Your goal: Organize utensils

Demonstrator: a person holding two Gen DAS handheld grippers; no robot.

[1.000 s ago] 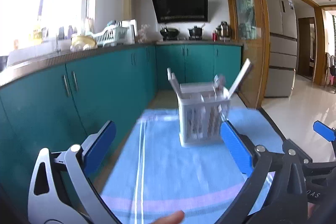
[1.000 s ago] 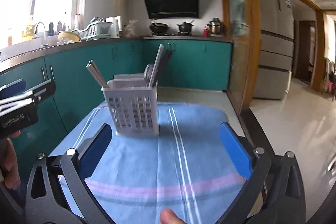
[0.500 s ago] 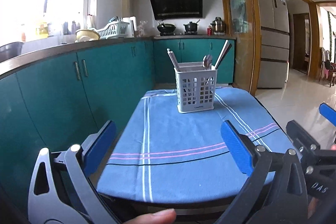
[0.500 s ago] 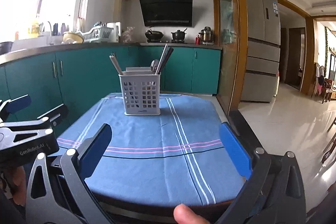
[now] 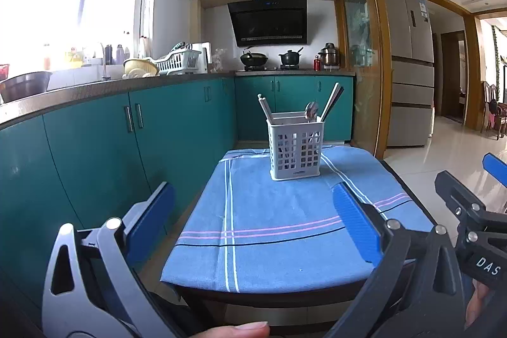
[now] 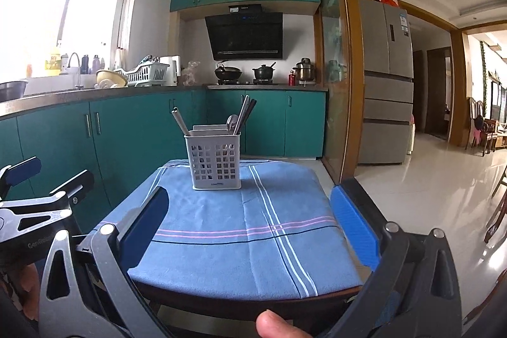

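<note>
L gripper (image 5: 253, 220) spread wide, nothing in it, held back off the near table edge, prob. because nothing's left to grab. Blue cloth (image 5: 279, 217) bare w/ no loose cutlery. White caddy (image 5: 296, 149) upright at far end of cloth; chopsticks (image 5: 331, 102), spoon (image 5: 312, 110) & other pieces stand inside, leaning on the rim. Sorting looks done. R gripper (image 6: 250, 220) also spread wide & empty, beside the L one.

Caddy on the table

The caddy (image 5: 296, 149) is standing on the cloth (image 5: 275, 224) near the table's (image 6: 221, 304) far edge, with utensils (image 5: 329, 105) leaning inside it; cabinets (image 5: 133, 132) are running along the left and behind.
</note>
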